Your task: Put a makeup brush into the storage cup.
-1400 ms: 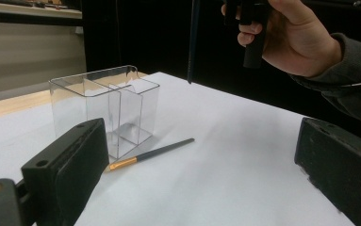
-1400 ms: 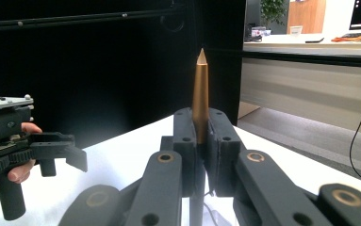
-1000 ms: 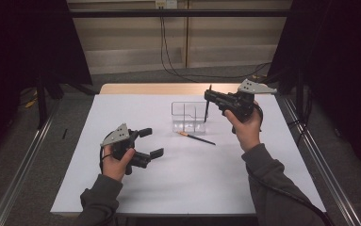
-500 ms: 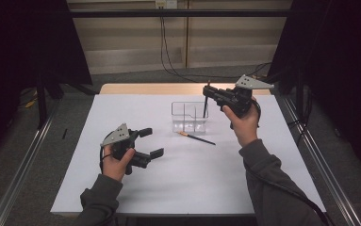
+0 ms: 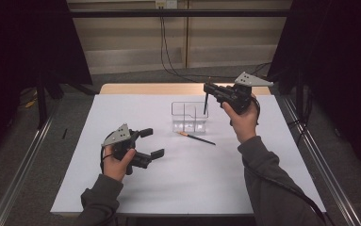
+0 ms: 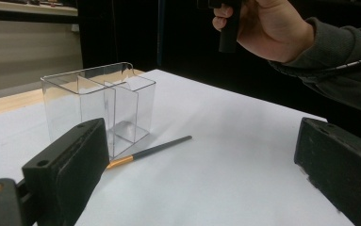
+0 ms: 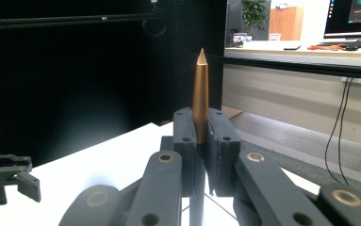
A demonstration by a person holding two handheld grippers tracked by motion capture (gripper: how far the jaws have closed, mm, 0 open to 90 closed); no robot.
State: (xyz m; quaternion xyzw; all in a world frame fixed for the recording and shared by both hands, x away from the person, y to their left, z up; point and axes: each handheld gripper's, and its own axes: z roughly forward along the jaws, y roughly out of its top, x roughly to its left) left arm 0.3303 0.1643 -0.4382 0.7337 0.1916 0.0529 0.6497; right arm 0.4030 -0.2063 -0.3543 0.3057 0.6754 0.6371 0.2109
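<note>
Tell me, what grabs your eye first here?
The right hand-held gripper, raised over a clear box at the table's far side, pinches a pen upright. A second pen lies on the table before the box. The left hand-held gripper hangs open nearer the person.

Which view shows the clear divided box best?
The left gripper view: the clear box stands near, divider and walls plain. The high view shows it small, below the right gripper.
</note>
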